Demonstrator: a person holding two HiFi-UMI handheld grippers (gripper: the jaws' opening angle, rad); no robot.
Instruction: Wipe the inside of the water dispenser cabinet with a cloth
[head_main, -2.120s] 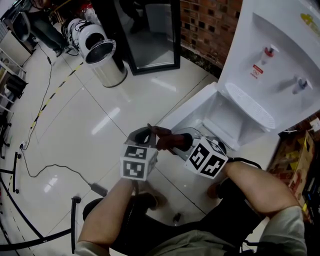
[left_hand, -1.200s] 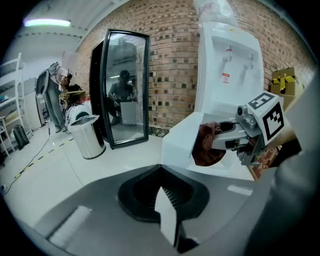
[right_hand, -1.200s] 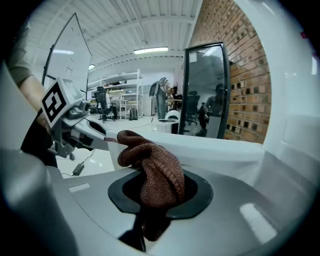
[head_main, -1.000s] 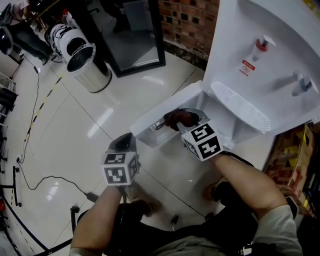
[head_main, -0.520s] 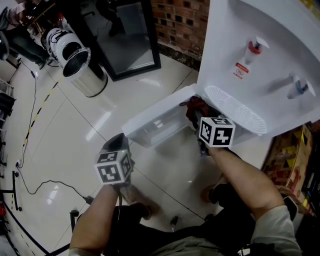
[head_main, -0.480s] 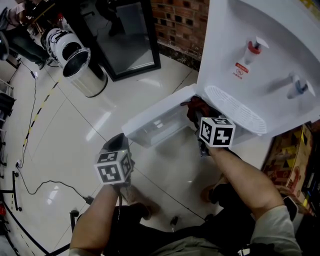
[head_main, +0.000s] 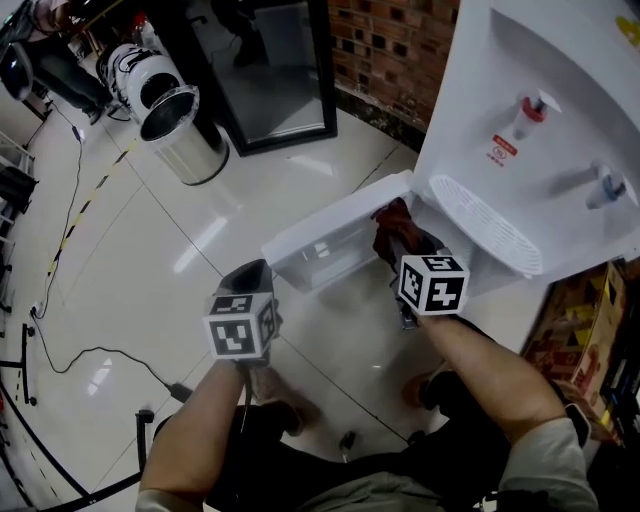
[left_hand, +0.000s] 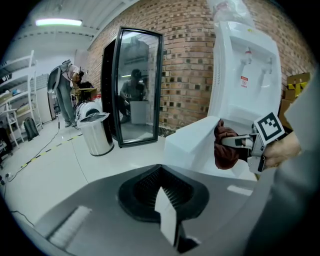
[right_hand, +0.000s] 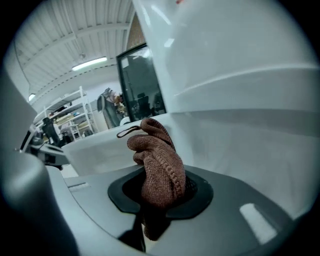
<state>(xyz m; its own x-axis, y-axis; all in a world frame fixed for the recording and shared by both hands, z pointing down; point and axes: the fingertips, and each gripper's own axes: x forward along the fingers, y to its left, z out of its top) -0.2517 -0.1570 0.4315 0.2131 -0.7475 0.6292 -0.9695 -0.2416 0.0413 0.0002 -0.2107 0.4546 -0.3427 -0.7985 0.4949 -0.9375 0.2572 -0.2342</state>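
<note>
The cloth (right_hand: 159, 167) is brown and coarse-knit, bunched into a thick twisted wad with a small loop on top. The right claw (right_hand: 161, 199) is clamped on its lower part, at the water dispenser's (head_main: 520, 130) cabinet opening, just beside the open door (head_main: 330, 232). The left claw (left_hand: 167, 212) is pressed together and empty, at 8 o'clock from the door.

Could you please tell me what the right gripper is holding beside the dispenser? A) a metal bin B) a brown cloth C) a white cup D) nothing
B: the right gripper has its jaws closed on the cloth, held next to the open cabinet door.
</note>
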